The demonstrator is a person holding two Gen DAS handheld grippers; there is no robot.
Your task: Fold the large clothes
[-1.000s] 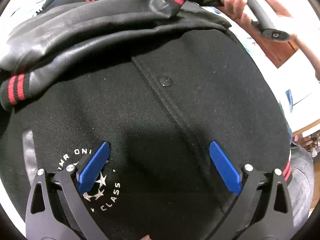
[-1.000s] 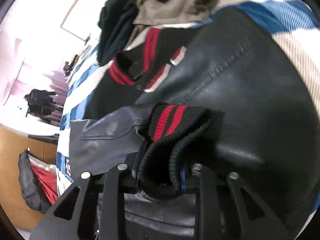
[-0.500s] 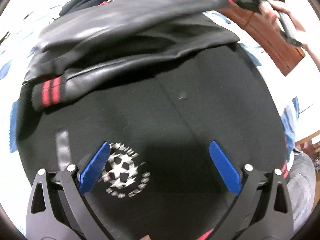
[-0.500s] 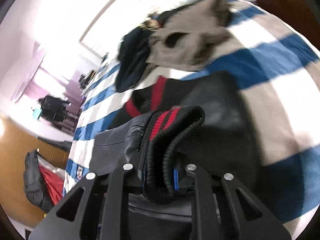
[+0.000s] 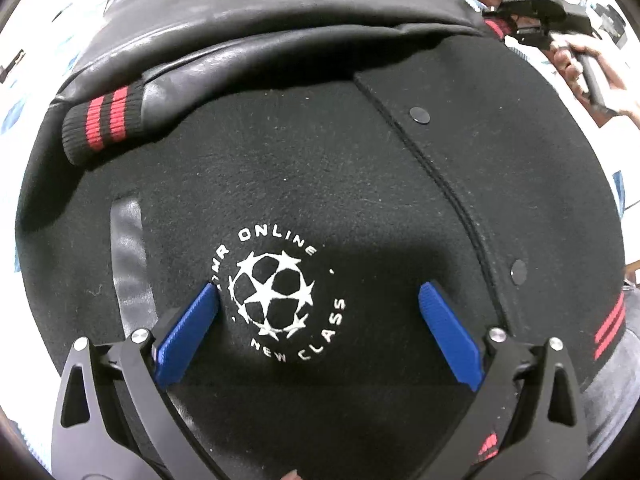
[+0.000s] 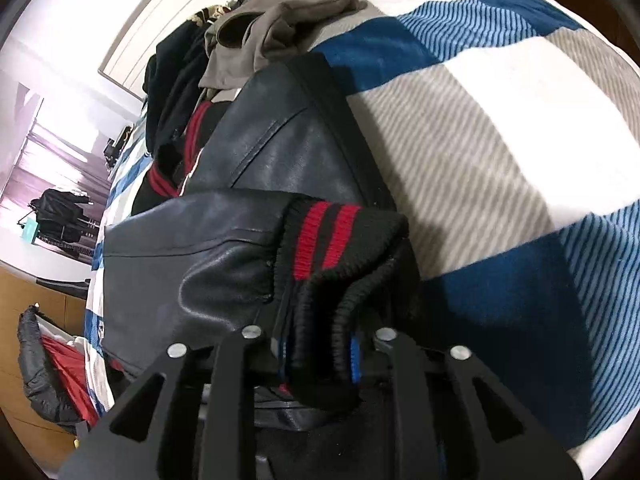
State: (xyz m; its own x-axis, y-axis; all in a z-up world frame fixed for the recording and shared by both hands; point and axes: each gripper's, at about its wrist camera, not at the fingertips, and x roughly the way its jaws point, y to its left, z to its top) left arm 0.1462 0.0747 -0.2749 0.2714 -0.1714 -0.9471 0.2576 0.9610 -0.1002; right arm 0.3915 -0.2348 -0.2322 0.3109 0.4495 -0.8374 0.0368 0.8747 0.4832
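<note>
A black varsity jacket [image 5: 360, 184] with leather sleeves lies front up on the bed, a white football logo [image 5: 272, 288] on its chest. One leather sleeve lies folded across the top, its red-striped cuff [image 5: 104, 120] at the left. My left gripper [image 5: 320, 332] is open just above the chest, its blue pads either side of the logo. My right gripper [image 6: 320, 356] is shut on the other sleeve's red-striped cuff [image 6: 332, 240], holding it over the jacket's right edge; it also shows in the left wrist view [image 5: 536, 4] at the upper right.
The bed has a blue, white and grey striped cover [image 6: 500, 128]. A pile of other clothes, grey-brown [image 6: 280, 12] and dark [image 6: 176, 68], lies at the jacket's far end. A grey and red garment [image 6: 44, 364] lies beside a wooden cabinet at the left.
My right gripper has carried the cuff and sleeve across the jacket to its right side. My left gripper has shifted left over the chest so the logo now sits between its pads.
</note>
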